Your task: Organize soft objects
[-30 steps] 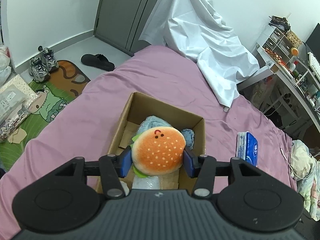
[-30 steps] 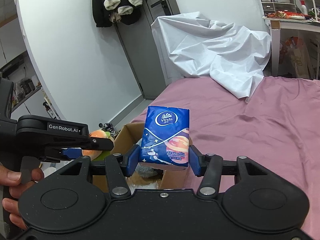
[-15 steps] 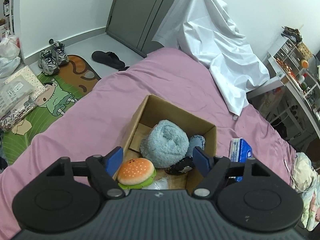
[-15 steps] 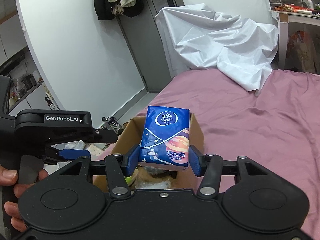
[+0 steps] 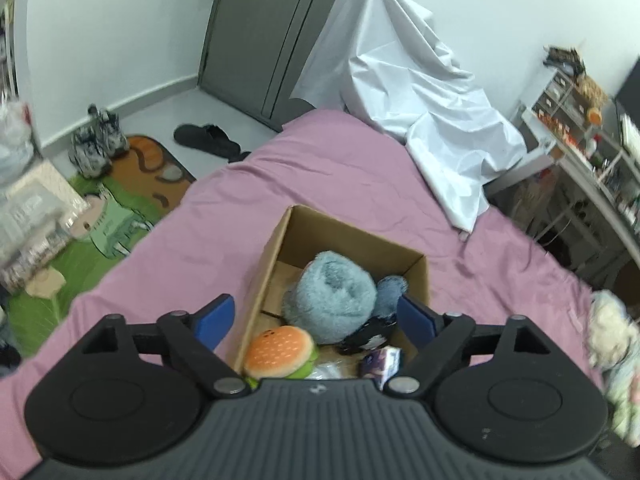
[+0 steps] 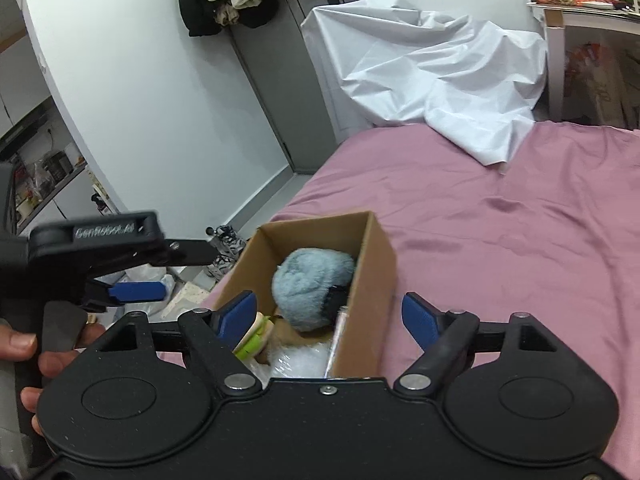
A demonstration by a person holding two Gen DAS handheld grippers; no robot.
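left claw (image 5: 316, 318): wide open, empty — above box (image 5: 352, 236)
right claw (image 6: 330, 314): wide open, empty
burger plush (image 5: 280, 350): in box, near corner
tissue pack (image 5: 380, 362): inside — sorted

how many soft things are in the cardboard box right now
5 visible in the cardboard box: burger plush at the near left, fluffy blue plush in the middle, smaller blue plush at its right, black item and tissue pack near right. More may lie underneath.

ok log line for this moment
left tongs open | right tongs open | burger, tissues in box
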